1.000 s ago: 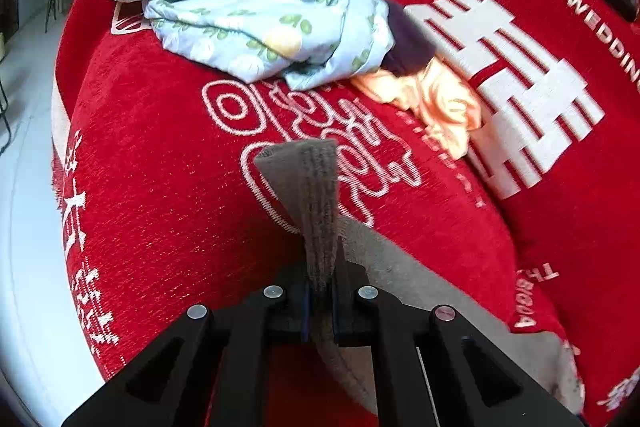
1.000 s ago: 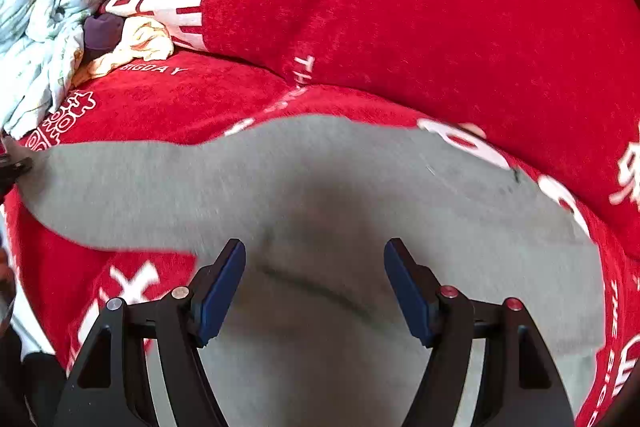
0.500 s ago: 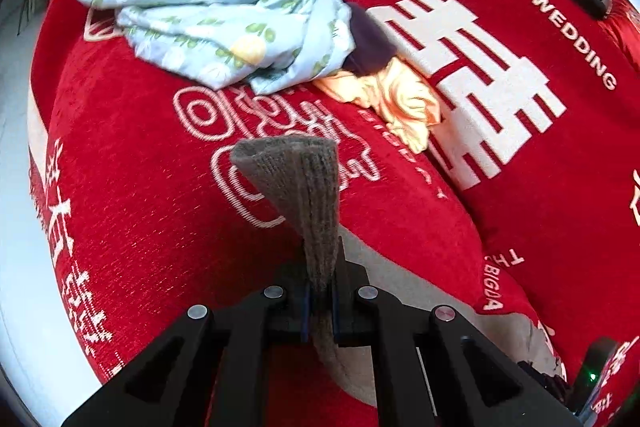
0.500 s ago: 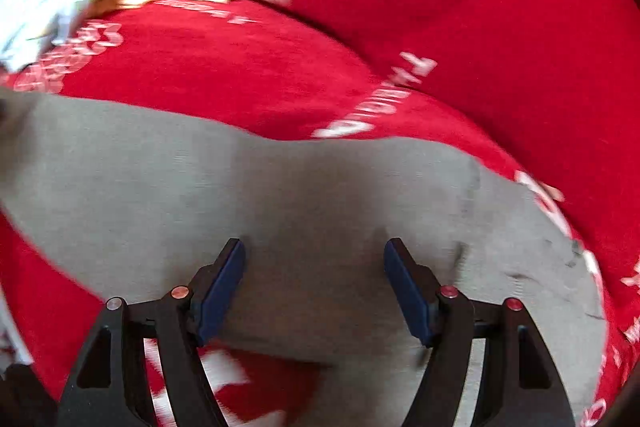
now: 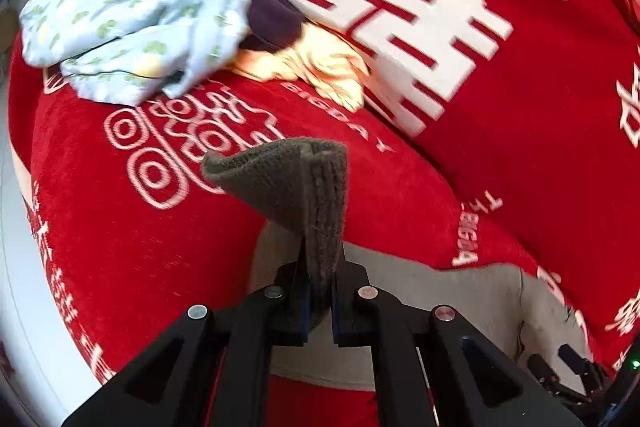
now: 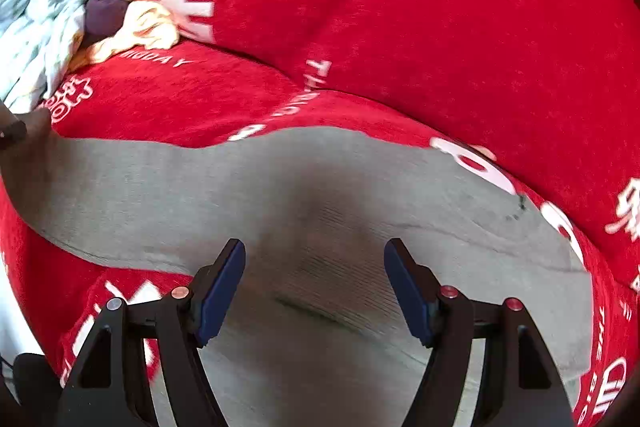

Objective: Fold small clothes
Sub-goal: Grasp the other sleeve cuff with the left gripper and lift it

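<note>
Red printed cover (image 5: 520,99) spanned whole surface; pale floor, possibly tile, at left edge. Left gripper (image 5: 320,301) pinched grey garment (image 5: 304,187) cuff. Right gripper (image 6: 316,287) spread above garment.

The red sofa cover (image 5: 520,155) carries all the readable text, woven in white: "WEDDING" along its upper right edge, a large double-happiness character on the back, and "BIGDA" beside "TH" near the seat's right corner; the right wrist view shows "BIGDAY", probably with "THE" nearby
</note>
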A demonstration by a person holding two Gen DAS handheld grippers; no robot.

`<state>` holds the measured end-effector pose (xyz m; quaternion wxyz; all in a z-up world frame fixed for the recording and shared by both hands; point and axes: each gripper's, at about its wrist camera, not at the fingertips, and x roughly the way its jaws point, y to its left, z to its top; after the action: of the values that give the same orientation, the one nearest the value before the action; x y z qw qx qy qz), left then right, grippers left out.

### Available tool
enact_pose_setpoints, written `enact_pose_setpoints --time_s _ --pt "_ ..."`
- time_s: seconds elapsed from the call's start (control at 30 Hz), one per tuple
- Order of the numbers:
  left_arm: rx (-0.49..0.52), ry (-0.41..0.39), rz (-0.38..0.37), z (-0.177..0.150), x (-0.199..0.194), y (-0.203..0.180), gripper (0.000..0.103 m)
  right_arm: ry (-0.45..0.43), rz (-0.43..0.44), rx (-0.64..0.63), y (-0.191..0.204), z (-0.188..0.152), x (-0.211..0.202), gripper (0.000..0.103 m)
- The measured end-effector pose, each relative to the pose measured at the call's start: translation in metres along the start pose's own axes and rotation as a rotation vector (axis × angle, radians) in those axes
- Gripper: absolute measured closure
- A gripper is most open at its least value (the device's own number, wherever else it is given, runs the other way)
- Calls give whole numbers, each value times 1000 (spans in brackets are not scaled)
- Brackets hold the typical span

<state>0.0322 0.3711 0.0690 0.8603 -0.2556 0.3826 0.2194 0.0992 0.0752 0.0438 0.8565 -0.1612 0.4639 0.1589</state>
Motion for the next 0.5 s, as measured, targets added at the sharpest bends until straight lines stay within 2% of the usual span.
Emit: enact_pose_setpoints --time_s 0.3,0.5 --pt "147 36 16 -21 0 -84 95 -9 -2 82 -51 -22 -18 28" --pt "209 52 6 -37 -3 -127 95 -3 -16 128 -85 -33 -22 28"
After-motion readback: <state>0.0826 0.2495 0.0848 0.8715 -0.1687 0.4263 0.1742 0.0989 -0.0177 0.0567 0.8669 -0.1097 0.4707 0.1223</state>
